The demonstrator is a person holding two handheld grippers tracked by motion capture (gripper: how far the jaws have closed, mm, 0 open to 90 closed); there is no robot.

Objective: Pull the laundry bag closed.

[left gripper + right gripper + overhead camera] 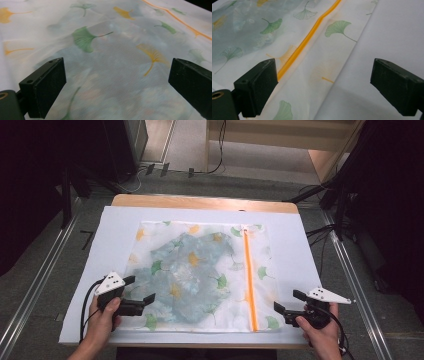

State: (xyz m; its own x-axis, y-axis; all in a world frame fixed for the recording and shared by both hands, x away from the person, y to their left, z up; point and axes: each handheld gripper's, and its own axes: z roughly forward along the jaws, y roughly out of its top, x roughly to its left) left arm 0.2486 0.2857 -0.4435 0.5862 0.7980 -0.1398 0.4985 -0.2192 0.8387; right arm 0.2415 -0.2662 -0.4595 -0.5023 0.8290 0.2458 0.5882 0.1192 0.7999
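Nearest the person, two grippers sit at the table's front edge. The left gripper (141,292), jaws spread wide with nothing between them, sits at the near left corner of the mesh bag (200,275). The right gripper (290,301), jaws likewise spread and empty, sits over the white sheet (295,250) just right of the bag.

One mesh bag lies flat at the middle of the sheet, printed with green and yellow leaves. One orange zipper (248,280) runs near to far along its right side. One grey-blue cloth (185,270) shows dimly through the mesh; its outline is blurred and its kind cannot be told. Farthest, the wooden table (200,201) edge shows beyond the sheet.
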